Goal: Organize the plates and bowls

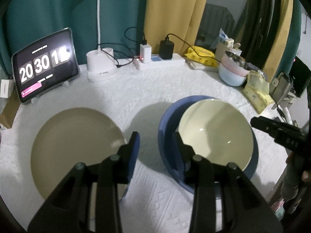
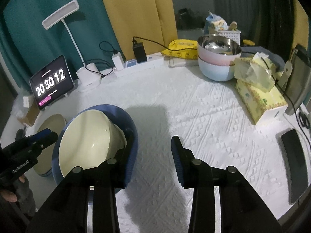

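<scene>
Tablet clock (image 2: 51,83) reads 20 30 12 — left gripper (image 2: 46,136) marked GenRobot.AI.

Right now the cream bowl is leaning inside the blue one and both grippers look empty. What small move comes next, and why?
Probably nudge the cream bowl level. It sits tilted in the blue bowl, not nested flat. The right gripper stands open beside the blue bowl's rim, and the left gripper is open too, with nothing between its pads, so either could do it. The tan plate lies untouched on the white tablecloth.

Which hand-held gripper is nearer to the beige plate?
Left. The left hand-held gripper hangs at the beige plate's edge; the right hand-held gripper is beyond the blue bowl.
</scene>
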Demonstrator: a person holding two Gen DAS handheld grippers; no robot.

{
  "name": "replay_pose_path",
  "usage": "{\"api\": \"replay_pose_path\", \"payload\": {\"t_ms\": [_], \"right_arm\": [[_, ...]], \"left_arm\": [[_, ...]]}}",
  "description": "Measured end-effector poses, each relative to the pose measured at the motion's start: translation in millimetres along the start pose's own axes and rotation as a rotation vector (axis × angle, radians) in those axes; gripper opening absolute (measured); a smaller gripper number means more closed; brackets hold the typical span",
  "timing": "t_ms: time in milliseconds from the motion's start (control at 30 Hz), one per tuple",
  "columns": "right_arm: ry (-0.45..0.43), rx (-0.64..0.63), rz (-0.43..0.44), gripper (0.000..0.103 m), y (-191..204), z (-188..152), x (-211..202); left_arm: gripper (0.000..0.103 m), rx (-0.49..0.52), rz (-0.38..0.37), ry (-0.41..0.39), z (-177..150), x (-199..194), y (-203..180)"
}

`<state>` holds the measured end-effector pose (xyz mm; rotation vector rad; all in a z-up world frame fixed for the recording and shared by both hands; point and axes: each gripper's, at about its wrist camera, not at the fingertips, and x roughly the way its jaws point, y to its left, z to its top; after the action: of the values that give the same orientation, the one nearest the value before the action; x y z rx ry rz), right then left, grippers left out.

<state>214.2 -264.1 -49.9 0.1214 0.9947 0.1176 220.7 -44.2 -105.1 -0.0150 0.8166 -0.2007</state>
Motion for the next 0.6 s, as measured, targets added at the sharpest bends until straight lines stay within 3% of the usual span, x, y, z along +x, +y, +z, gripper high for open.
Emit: {"api": "replay_pose_path", "payload": {"t_ms": [167,500,600], "right_arm": [[0.019,-0.01,0.021,0.038,0.8,-2.9,7.9],[0.064,-0.013,0.038,0.039,4.3,-6.8,27.1],[0.058,0.01,0.017,0.05,2.0,-8.5,29.9]], "left_arm": [[0.036,0.008,0.014,0.037,-7.1,11.6,2.4],[0.039,0.062,0.009,0.038,-7.1,21.0,-0.5],[0.039,0.094,0.011,0.029,-7.2,21.1,-1.2]]}}
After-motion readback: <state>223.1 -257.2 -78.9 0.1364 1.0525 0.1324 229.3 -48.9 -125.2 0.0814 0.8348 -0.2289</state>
